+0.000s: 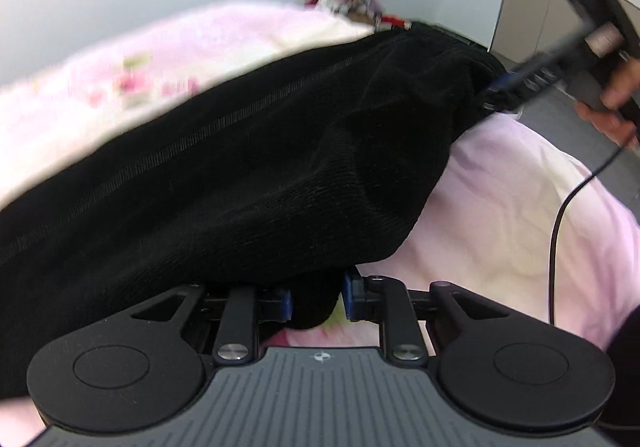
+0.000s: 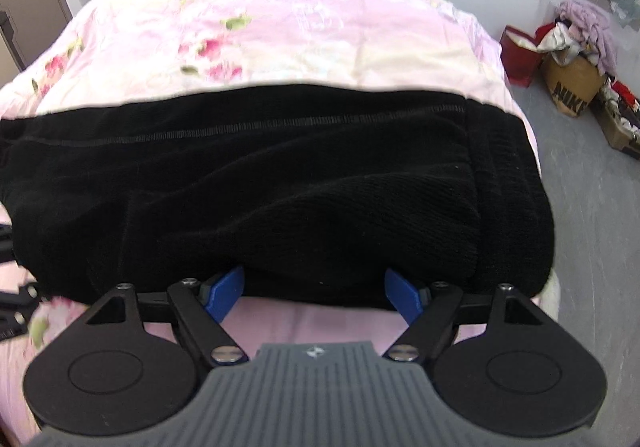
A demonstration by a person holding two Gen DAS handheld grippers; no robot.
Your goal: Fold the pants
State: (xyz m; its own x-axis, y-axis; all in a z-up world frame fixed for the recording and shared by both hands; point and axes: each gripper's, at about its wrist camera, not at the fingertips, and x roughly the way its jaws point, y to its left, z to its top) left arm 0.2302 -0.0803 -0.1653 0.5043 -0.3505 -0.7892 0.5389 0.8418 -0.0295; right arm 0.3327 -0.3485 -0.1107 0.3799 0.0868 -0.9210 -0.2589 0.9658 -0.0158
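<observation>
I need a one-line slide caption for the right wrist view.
Right gripper, jaws spread, at the near edge of black pants on a pink floral quilt.

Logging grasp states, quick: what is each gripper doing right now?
Left gripper: shut on a fold of the black pants.
Right gripper: open, fingers spread at the pants' edge, gripping nothing.

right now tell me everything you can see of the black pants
The black pants look like soft ribbed knit with a stitched seam line running along their length. They lie bunched and partly doubled across the pink floral quilt, one end near the bed's edge. The left tongs are pinched on a fold of the fabric. The right tongs stand open at the near hem, their blue pads at the cloth.
</observation>
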